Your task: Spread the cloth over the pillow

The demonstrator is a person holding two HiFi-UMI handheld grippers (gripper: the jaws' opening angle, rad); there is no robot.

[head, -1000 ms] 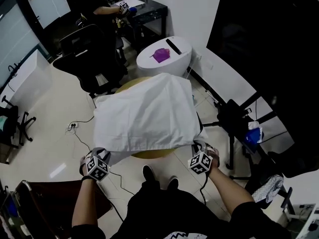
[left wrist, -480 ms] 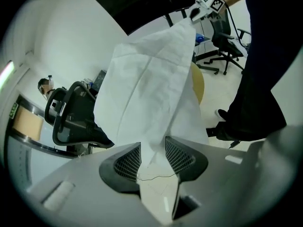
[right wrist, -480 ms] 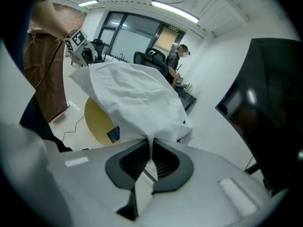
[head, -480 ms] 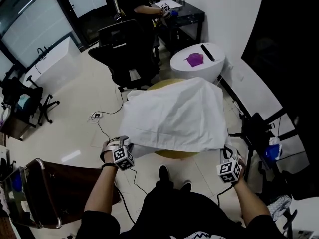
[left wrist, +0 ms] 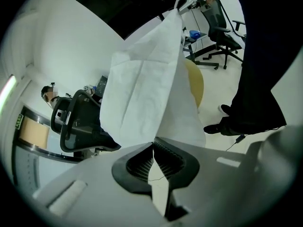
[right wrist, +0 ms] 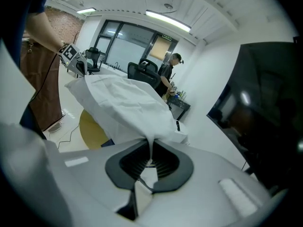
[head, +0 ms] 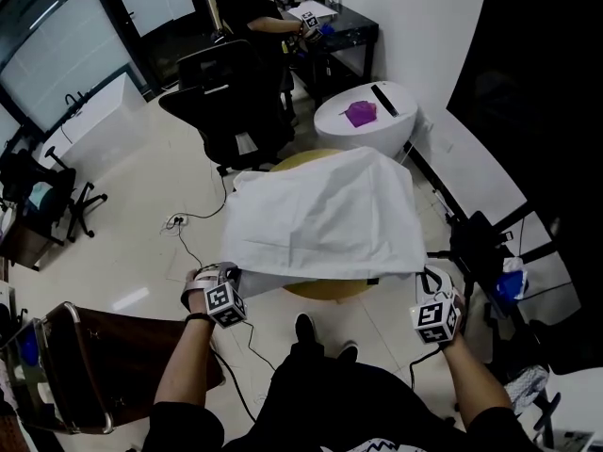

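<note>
Pale glossy floor [head: 122, 243] fills this office room, and a second person sits at a black desk [head: 344, 26] by the far wall.

The left gripper [head: 226, 276] has just been closing its jaws. In the left gripper view they now meet on one near corner of the white cloth [head: 325, 217], with fabric pinched at the tips. The right gripper [head: 429, 281] is clamped on the other near corner, where a gathered fold runs down between its pads.

The cloth's near edge runs fairly straight from one gripper to the other and is lifted clear of the yellow round table [head: 325, 290] below it. The holder's black shoes [head: 303, 328] stand on the floor just behind that edge. From the grippers the cloth slopes away over the table, and whatever it covers is hidden. Its side edges hang past the yellow top, and its far edge ends near a white round table [head: 330, 125] that carries a purple thing [head: 361, 113].

To the outside of the left gripper the floor is open except for a thin cable [head: 193, 252]. A brown chair [head: 85, 375] stands behind it, and a black office chair [head: 226, 97] stands beyond the cloth's far left corner. To the outside of the right gripper a black stand [head: 476, 243] crowds in close beside the cloth's right edge.
</note>
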